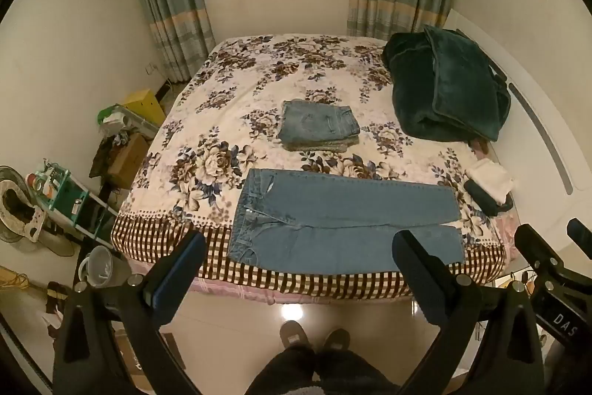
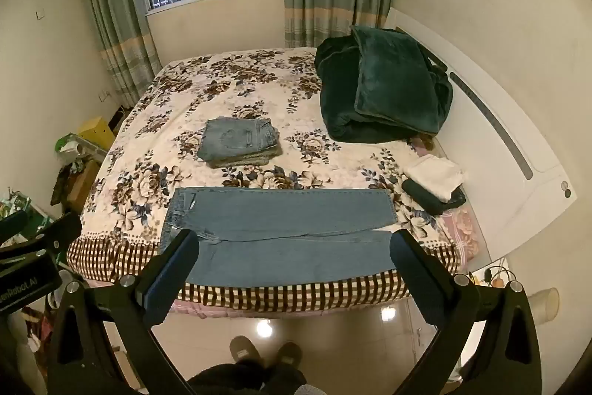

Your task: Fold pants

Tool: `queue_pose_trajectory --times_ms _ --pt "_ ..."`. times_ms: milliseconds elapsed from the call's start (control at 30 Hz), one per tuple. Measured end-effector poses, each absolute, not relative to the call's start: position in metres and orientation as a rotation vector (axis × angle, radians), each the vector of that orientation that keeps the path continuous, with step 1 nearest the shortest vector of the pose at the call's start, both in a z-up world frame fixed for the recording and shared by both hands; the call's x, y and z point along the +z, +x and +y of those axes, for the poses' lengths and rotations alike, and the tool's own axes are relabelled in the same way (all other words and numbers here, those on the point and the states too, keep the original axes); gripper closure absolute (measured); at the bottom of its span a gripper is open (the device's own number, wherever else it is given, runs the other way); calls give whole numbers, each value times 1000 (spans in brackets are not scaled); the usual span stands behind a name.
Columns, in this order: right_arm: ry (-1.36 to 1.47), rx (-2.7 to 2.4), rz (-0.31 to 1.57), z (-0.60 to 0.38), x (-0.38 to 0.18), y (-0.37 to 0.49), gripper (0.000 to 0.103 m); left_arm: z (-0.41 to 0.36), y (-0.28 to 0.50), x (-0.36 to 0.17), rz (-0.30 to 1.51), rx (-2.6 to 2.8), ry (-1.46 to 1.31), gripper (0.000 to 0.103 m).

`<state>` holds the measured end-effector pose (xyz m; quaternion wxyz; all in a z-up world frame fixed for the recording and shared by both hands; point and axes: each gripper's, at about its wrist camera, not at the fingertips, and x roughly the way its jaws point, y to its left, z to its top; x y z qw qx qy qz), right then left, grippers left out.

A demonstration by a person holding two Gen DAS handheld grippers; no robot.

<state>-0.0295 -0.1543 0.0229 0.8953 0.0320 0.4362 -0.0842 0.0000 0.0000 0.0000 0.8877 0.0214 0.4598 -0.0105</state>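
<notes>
Left gripper (image 1: pixel 299 247) spread wide, jaws well apart, holding nothing and touching nothing, raised above the floor in front of the bed (image 1: pixel 162 239). Right gripper (image 2: pixel 292 247) likewise wide open and empty, just beside the left one, each showing at the edge of the other's view. Printed on the left gripper's body, in the right wrist view, white letters reading roughly "enRobot.AI", cut off at the frame edge; on the right gripper's body, in the left wrist view, "DAS", perhaps part of a longer word. Blue jeans (image 1: pixel 344 213) laid out flat along the near edge of the floral bedspread, waistband toward the left, both legs stretched to the right and lying side by side, the near leg reaching the checked border. Farther back, mid-bed, a stack of folded jeans (image 1: pixel 320 125), well apart from the flat pair. At the right, a dark green plush blanket (image 1: pixel 447 87) heaped against the white headboard (image 1: pixel 536 121), with folded white and dark clothes (image 1: pixel 488 184) near the bed's corner.
</notes>
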Motion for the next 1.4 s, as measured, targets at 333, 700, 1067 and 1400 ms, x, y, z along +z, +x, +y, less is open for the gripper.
queue_pose_trajectory --times_ms 333,700,1067,1400 --pt "57 -182 912 -153 23 -29 0 0 0 0 958 -27 39 0" --pt "59 -179 916 -155 26 -29 0 0 0 0 959 -24 41 0" --pt "59 -172 911 -157 24 -33 0 -7 3 0 958 -25 40 0" --pt "57 -170 914 -158 28 -32 0 -7 3 0 956 -25 41 0"
